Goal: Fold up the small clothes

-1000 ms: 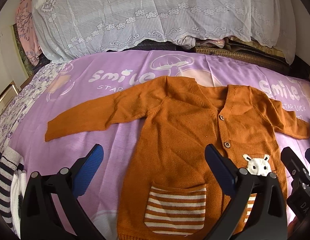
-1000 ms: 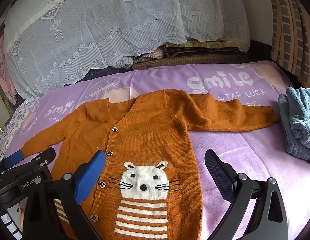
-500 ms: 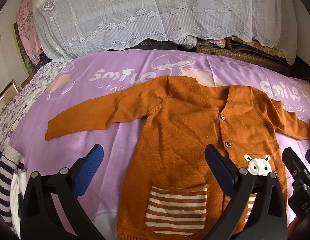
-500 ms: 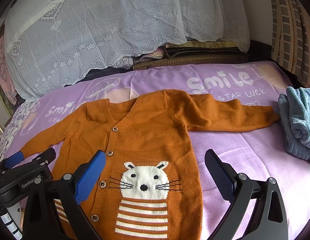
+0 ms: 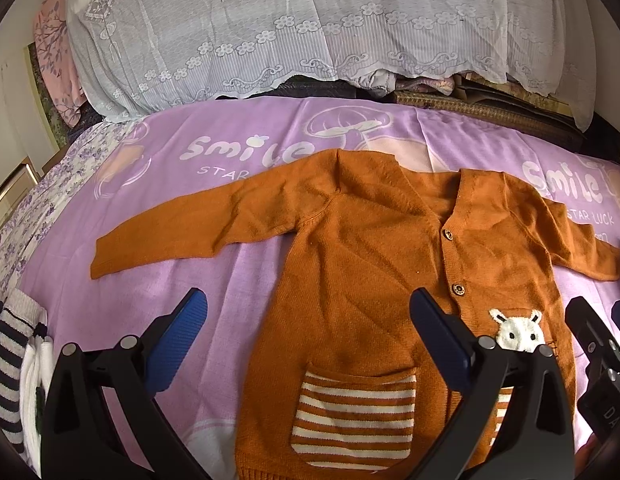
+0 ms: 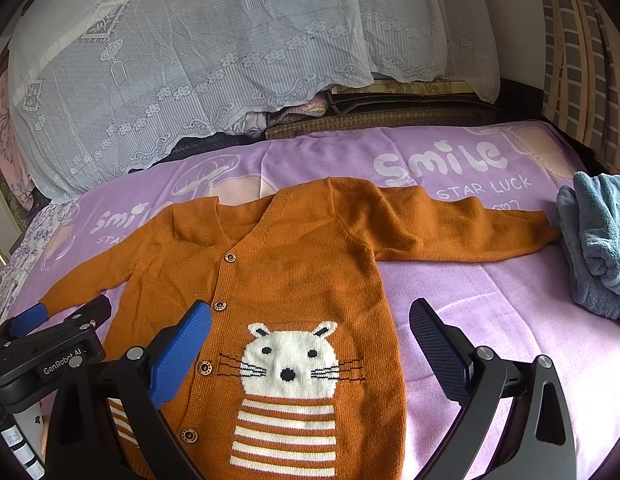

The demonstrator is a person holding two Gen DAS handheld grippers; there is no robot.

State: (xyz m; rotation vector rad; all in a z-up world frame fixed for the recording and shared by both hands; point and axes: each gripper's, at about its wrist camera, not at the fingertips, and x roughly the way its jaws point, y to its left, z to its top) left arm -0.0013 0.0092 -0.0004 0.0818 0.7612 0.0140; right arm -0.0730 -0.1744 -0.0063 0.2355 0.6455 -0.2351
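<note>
A small orange knit cardigan [image 5: 361, 256] [image 6: 306, 264] lies flat and face up on a purple blanket [image 5: 238, 276] [image 6: 489, 300], both sleeves spread out sideways. It has wooden buttons, a white cat face and striped pockets. My left gripper [image 5: 310, 340] hovers open over the cardigan's lower left side, with nothing between its blue pads. My right gripper [image 6: 310, 344] hangs open above the cat face, holding nothing. In the right wrist view the left gripper [image 6: 50, 332] shows at the lower left edge.
A folded blue-grey fleece garment [image 6: 593, 240] lies beside the right cuff. Striped black-and-white clothes [image 5: 14, 360] sit at the blanket's left edge. A white lace cover [image 5: 310, 24] drapes over piled bedding behind the blanket. A checked curtain [image 6: 581, 48] hangs at the far right.
Both grippers have drifted very slightly; the cardigan sits a touch lower in the left wrist view. Nothing was grasped or released.
</note>
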